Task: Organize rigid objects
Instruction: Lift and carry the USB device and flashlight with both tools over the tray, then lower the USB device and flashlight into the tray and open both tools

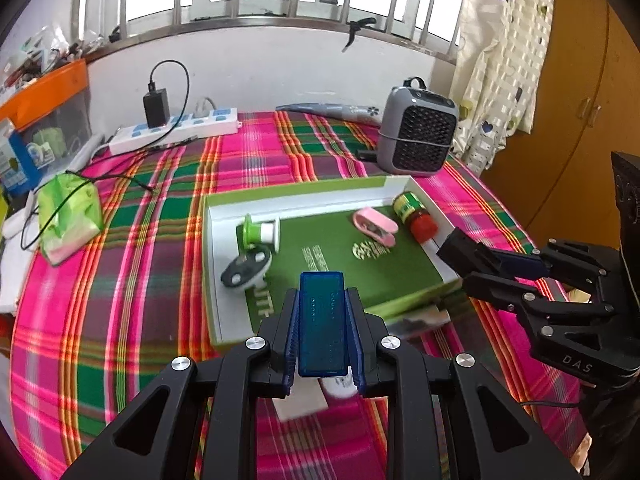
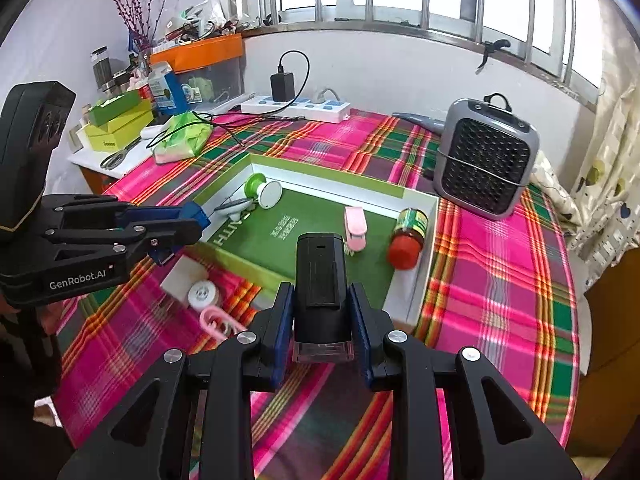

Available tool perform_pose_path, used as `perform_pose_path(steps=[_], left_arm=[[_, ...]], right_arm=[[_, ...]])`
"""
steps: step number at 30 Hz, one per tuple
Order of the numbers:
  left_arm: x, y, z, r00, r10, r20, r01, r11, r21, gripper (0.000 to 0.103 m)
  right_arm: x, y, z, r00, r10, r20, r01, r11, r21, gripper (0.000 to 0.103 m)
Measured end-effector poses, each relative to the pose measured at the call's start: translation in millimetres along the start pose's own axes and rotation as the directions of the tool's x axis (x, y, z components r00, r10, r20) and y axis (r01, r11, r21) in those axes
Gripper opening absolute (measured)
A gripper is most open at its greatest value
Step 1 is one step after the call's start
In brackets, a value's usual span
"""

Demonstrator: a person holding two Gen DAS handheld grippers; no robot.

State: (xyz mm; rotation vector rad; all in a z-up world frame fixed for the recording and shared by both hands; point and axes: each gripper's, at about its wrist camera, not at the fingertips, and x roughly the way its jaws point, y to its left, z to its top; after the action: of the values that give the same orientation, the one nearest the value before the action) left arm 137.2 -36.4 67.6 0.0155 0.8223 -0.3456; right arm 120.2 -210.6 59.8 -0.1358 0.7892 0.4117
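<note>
My left gripper (image 1: pixel 322 300) is shut on a translucent blue rectangular case (image 1: pixel 322 320), held above the near edge of a green and white box (image 1: pixel 212 272). My right gripper (image 2: pixel 320 296) is shut on a black block-shaped device (image 2: pixel 320 280), held just in front of the same box (image 2: pixel 424 272). Inside the box lie a green and white spool (image 1: pixel 258 233), a grey oval piece (image 1: pixel 245 268), a pink stapler (image 1: pixel 374 226) and a red-capped jar (image 1: pixel 414 214). Each gripper shows in the other's view: the right one (image 1: pixel 460 256), the left one (image 2: pixel 192 220).
A grey heater (image 1: pixel 416 132) stands behind the box. A power strip (image 1: pixel 176 130) with a black charger sits at the back. A green tissue pack (image 1: pixel 68 214) lies left. A white tape roll (image 2: pixel 203 294) and pink clips (image 2: pixel 218 320) lie on the plaid cloth in front.
</note>
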Motion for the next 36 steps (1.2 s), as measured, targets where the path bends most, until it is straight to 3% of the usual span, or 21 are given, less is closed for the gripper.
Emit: perform_pose_path(steps=[23,36], left_arm=[[72.1,5.0,27.7,0.996,0.02,-0.092,-0.018,1.0,0.021,0.021],[90.9,8.6,25.8,0.991,0.034,-0.13,-0.031,0.999,0.022,0.021]], right_arm=[[77.8,-20.5,35.0,0.99,0.05,-0.129,-0.054,0.998,-0.029,0.029],[101.3,-17.4,32.5,0.985,0.014,-0.17,-0.027,0.997,-0.076,0.029]])
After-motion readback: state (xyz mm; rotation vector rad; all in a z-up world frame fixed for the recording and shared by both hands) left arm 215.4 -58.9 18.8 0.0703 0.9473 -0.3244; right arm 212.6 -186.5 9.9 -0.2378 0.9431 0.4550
